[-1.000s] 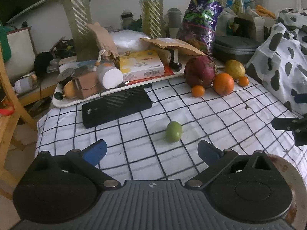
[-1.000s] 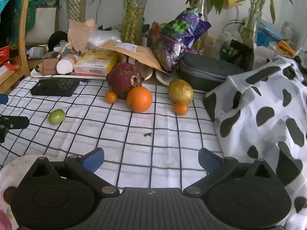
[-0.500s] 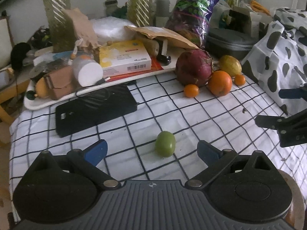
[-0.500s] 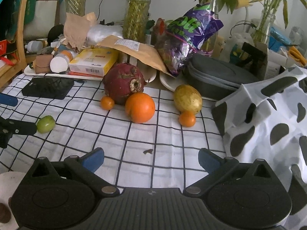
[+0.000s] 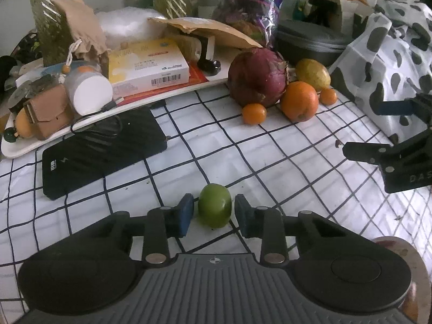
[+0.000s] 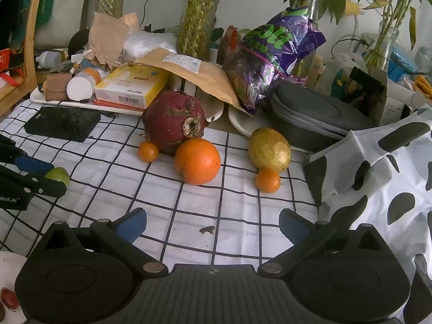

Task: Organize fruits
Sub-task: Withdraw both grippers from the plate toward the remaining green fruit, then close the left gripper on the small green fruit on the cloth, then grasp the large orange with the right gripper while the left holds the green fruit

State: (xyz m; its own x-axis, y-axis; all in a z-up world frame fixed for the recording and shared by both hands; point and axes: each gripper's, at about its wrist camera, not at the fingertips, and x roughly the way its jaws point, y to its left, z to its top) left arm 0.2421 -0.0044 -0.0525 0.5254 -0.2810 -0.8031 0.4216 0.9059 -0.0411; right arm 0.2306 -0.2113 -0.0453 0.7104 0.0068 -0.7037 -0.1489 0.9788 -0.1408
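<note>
On the checked cloth of the surface (image 5: 283, 162), the green fruit (image 5: 215, 205) sits between the blue pads (image 5: 185, 213) of the left gripper (image 5: 214, 212) — jaws closing, narrow gaps visible on both sides. The right gripper (image 6: 213, 222) stands wide and empty, short of the large orange (image 6: 197, 161) — other fruits cluster beside it.

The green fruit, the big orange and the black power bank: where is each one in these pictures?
Green fruit (image 5: 214, 209): left wrist view, middle of its skin.
Big orange (image 6: 197, 161): right wrist view, centre of its front.
Power bank (image 5: 105, 148): left wrist view, middle of its top face.
</note>
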